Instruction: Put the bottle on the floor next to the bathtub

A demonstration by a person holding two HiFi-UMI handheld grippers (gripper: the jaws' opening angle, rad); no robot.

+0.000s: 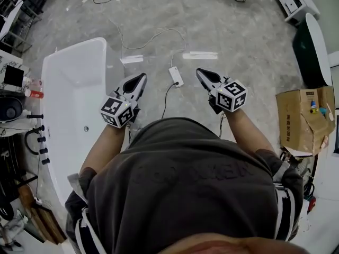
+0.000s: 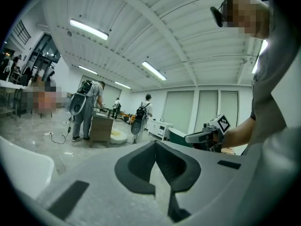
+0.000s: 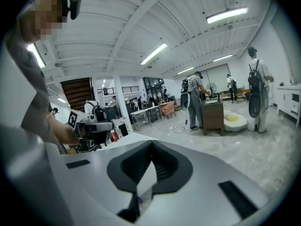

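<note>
Beside the bathtub [image 1: 74,49], on its right, I am holding both claws up at about waist height over the bare floor [image 1: 222,30], pointing ahead and only slightly downward.

My left claw [image 1: 139,81] is the nearer one to the tub. In its own view the dark pads [image 2: 141,166] are clenched together, with nothing between them. My right claw [image 1: 204,75] is farther from the tub, and it too is pressed closed and empty [image 3: 151,147].

Neither claw carries a bottle. The only bottles I can see are two small bottles [image 1: 33,93], one with a red cap. They lie just off the tub's far left rim among other clutter. I cannot tell whether they rest on the floor or on something low, or whether either is the one I want.

My torso hides the floor closest to me along the tub's right side, so a bottle could stand there unseen.

A white power strip [image 1: 176,75] lies on the floor between the claws. A cardboard box [image 1: 302,120] sits well to the right of the tub.

With both claws raised, closed and empty, I read this as a neutral carry pose, not a reach.
</note>
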